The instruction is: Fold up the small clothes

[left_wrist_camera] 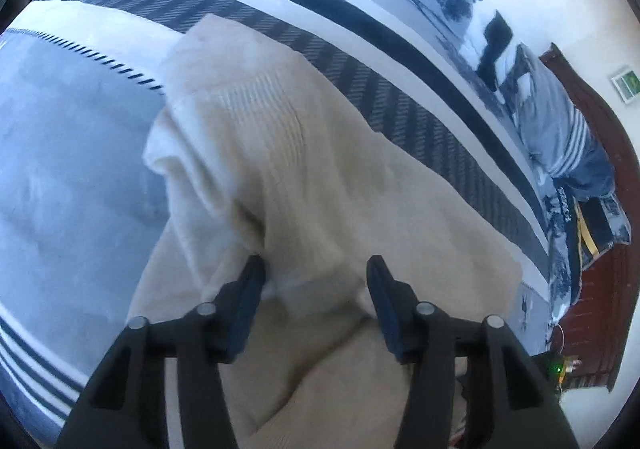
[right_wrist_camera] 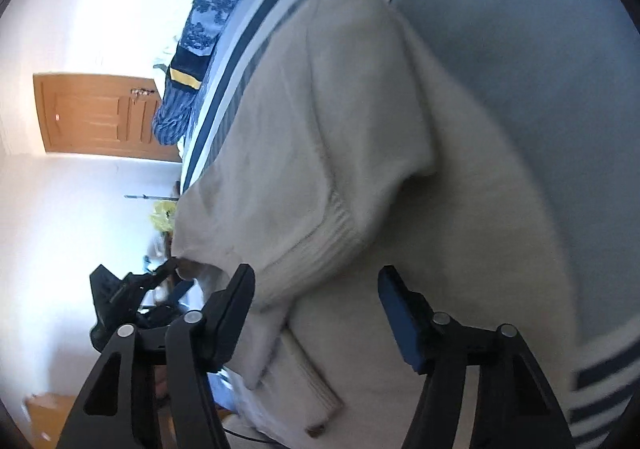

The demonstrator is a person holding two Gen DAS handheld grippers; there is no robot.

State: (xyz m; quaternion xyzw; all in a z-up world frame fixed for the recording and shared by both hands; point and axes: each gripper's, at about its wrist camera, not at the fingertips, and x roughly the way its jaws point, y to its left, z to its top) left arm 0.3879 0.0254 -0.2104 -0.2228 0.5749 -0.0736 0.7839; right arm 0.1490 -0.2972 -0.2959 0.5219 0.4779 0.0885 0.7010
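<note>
White walls close the room, with a wooden door [right_wrist_camera: 100, 113] on one side and a dark wooden headboard [left_wrist_camera: 592, 121] on the other. Between them stands a bed spread with a blue and white striped cover [left_wrist_camera: 72, 177], and patterned pillows [left_wrist_camera: 560, 129] are piled near the headboard.

On that cover lies the cream knitted garment [left_wrist_camera: 304, 177], already partly folded: one panel is doubled over the rest, and a ribbed band [left_wrist_camera: 256, 97] shows across its upper layer. In the right wrist view the same ribbed edge [right_wrist_camera: 328, 245] runs slantwise across a raised fold, and one side of the garment reaches the bed's edge, toward the door.

The left tool [left_wrist_camera: 316, 277] hangs over the near part of the garment, steeply tilted down. Its jaws stand partly apart, and a ridge of fabric lies in the gap; the left finger [left_wrist_camera: 250, 289] sits right against that fold, but the pads do not pinch it.

The right tool [right_wrist_camera: 316, 289] is wider open. Cream cloth fills the space between its fingers, the ribbed fold just ahead of the tips, yet neither pad presses on it, so nothing is held. Past its left finger [right_wrist_camera: 232, 313] a black device [right_wrist_camera: 120, 293] is visible beyond the bed's edge.
</note>
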